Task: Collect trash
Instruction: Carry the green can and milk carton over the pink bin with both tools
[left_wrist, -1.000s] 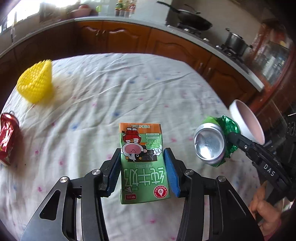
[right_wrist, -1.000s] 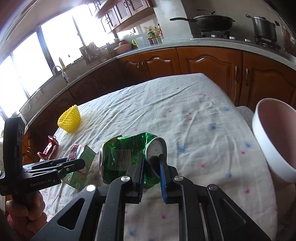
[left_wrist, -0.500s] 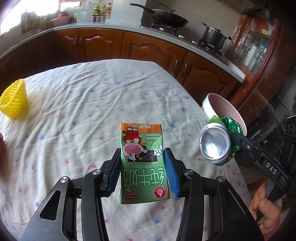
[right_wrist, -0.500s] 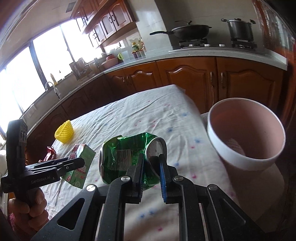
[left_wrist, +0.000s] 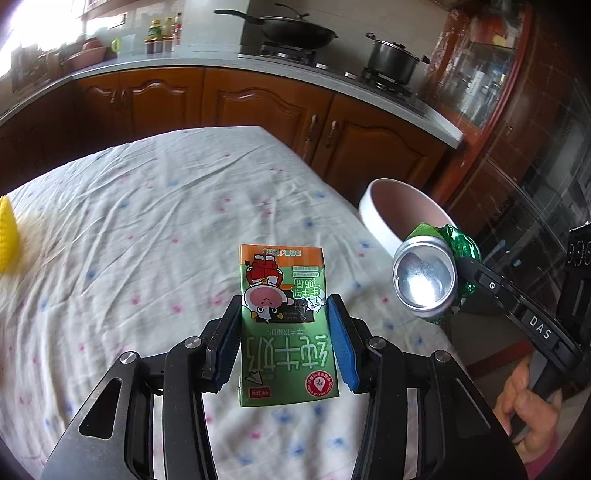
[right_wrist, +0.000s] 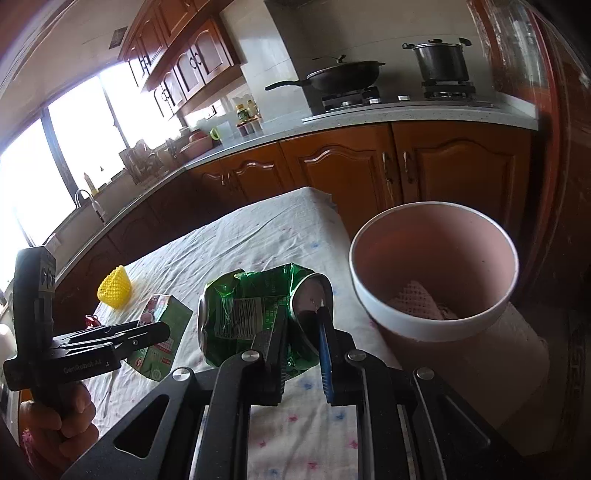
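My left gripper is shut on a green milk carton and holds it above the table. The carton also shows in the right wrist view. My right gripper is shut on a crushed green can, held in the air just left of a pink bin with a white rim. The can also shows in the left wrist view, in front of the bin. A pale netted wrapper lies inside the bin.
A yellow foam net and a red can lie on the flowered tablecloth at the far left. Wooden kitchen cabinets and a stove stand beyond the table. The bin stands off the table's right edge.
Both grippers have swung right with their loads toward the bin. The bin is now larger and nearer in the right wrist view; the yellow net has slid to the left edge.
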